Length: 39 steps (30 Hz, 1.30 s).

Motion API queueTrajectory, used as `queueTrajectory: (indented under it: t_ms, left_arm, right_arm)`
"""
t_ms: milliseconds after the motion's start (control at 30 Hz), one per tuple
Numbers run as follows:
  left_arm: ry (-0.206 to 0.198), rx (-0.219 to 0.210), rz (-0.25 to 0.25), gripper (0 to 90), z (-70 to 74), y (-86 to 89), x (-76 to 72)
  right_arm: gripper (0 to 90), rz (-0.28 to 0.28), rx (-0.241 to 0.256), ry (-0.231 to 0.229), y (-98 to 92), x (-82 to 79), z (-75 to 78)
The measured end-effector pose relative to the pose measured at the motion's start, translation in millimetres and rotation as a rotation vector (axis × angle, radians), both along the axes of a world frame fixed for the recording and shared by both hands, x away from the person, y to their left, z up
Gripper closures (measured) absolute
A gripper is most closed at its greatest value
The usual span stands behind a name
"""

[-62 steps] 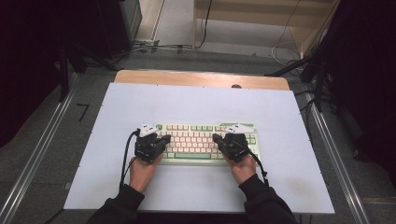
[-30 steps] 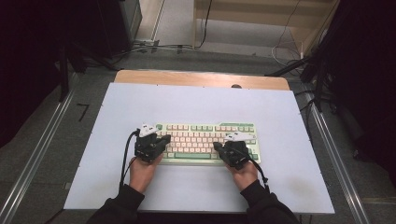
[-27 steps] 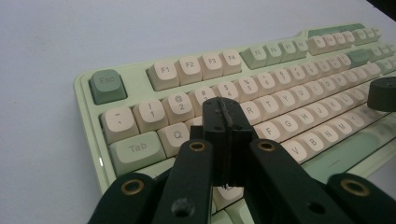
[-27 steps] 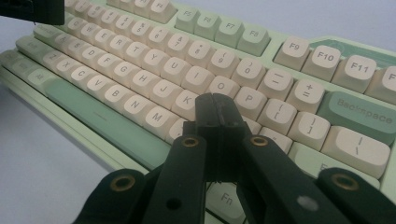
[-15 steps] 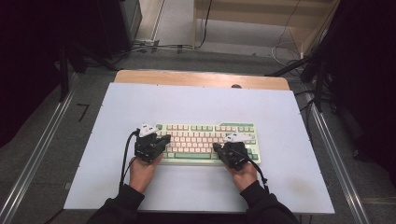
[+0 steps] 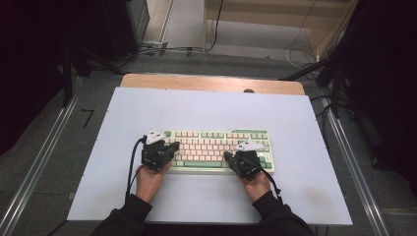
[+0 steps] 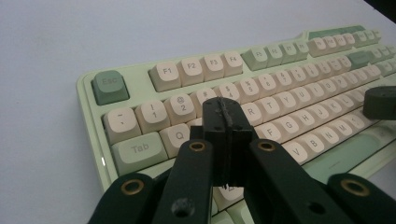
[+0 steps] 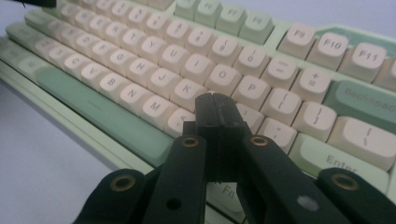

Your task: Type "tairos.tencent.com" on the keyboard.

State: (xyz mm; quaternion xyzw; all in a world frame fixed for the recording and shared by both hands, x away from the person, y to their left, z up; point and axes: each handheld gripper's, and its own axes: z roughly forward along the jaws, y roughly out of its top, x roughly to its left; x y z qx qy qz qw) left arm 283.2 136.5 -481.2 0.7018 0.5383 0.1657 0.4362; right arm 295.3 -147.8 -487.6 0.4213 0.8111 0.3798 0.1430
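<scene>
While both tools (image 6: 173, 147) close, keyboard (image 6: 216, 147) beneath

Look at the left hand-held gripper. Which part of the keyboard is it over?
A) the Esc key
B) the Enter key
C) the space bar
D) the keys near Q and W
D: in the left gripper view, the shut jaws of the left hand-held gripper sit just past the Q key on the keyboard, while Esc lies off to the side.
</scene>
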Motion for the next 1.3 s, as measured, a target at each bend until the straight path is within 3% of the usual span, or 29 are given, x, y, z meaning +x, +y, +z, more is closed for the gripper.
queueTrajectory:
  t_ms: [233, 733, 1300]
  left_arm:
    - [-0.001, 0.0, -0.002, 90.0, 0.2, -0.3, -0.5]
    - [0.002, 0.004, -0.012, 90.0, -0.2, -2.5, -0.9]
    - [-0.001, -0.006, -0.045, 90.0, 1.3, -20.5, 3.1]
  right_arm:
    - [88.0, -0.012, 0.039, -0.024, -4.3, 0.0, 9.4]
    - [88.0, -0.012, 0.049, -0.03, -3.8, 2.0, 12.4]
    - [88.0, -0.005, 0.049, -0.029, 1.3, 4.8, 11.5]
